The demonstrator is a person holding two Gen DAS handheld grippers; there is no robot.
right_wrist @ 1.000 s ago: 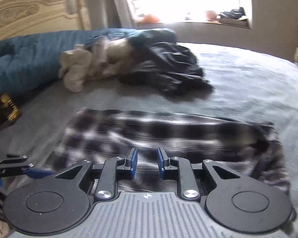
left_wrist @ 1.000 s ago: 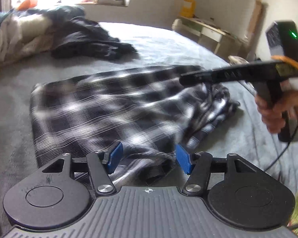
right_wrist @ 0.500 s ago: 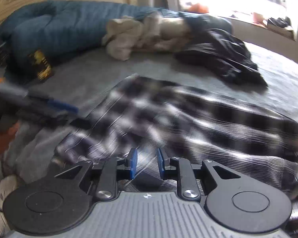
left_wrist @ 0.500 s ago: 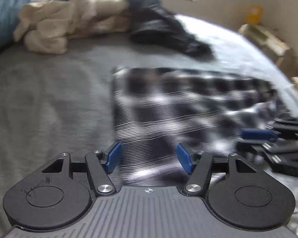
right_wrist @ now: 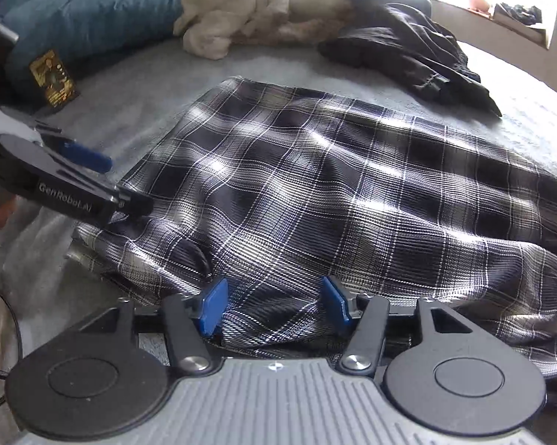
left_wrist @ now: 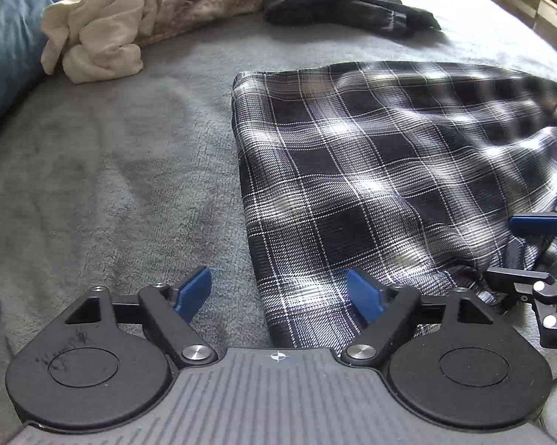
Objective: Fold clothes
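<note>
A black-and-white plaid garment (left_wrist: 382, 170) lies spread on the grey bed cover (left_wrist: 111, 185), its folded edge running toward me in the left wrist view. My left gripper (left_wrist: 278, 293) stands open at the garment's near left corner, the cloth edge between its blue pads. My right gripper (right_wrist: 272, 304) is open too, low over the rumpled near hem of the plaid garment (right_wrist: 334, 193), with cloth lying between the fingers. The right gripper (left_wrist: 538, 256) shows at the right edge of the left wrist view; the left gripper (right_wrist: 74, 178) shows at the left of the right wrist view.
A cream bundle of clothes (left_wrist: 100, 33) and a black garment (left_wrist: 352, 3) lie at the far side of the bed. A blue duvet (right_wrist: 92, 7) with a small black-and-gold card (right_wrist: 53, 79) sits at the far left. A window sill (right_wrist: 508, 15) is behind.
My right gripper has opened from nearly shut. Both grippers have dropped toward the near edge of the plaid garment, the left one swinging over to its left corner.
</note>
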